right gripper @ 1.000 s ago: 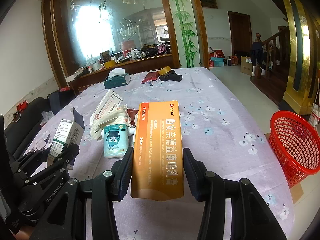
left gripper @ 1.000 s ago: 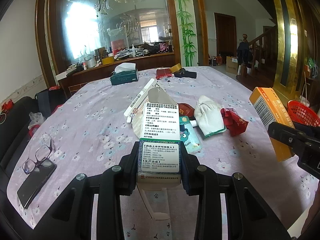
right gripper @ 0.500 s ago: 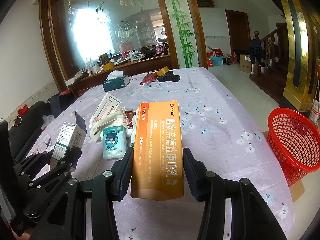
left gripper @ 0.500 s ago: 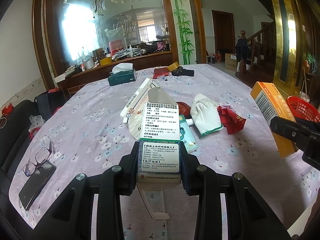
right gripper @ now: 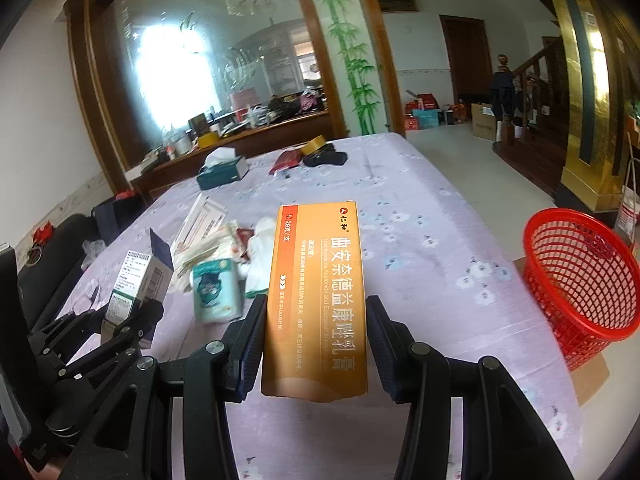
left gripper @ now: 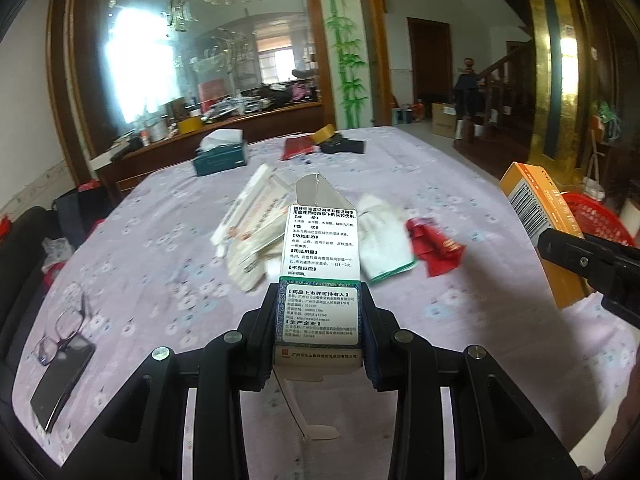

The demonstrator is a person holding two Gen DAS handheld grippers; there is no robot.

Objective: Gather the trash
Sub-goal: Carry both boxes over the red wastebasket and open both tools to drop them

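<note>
Two cartons are clamped: left hand-held gripper (left gripper: 320,330) grips white medicine box (left gripper: 321,276), right hand-held gripper (right gripper: 316,344) grips orange box (right gripper: 316,296).

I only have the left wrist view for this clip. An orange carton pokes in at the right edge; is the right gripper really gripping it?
Observer: Yes. The right gripper has the orange carton clamped between its pads.
Operator: The red basket is mostly hidden here. Anything in it?
Observer: The red basket stands on the floor beside the table; the part I see inside looks empty.
Operator: What lies behind my white box?
Observer: A teal cartoon-print packet.
</note>
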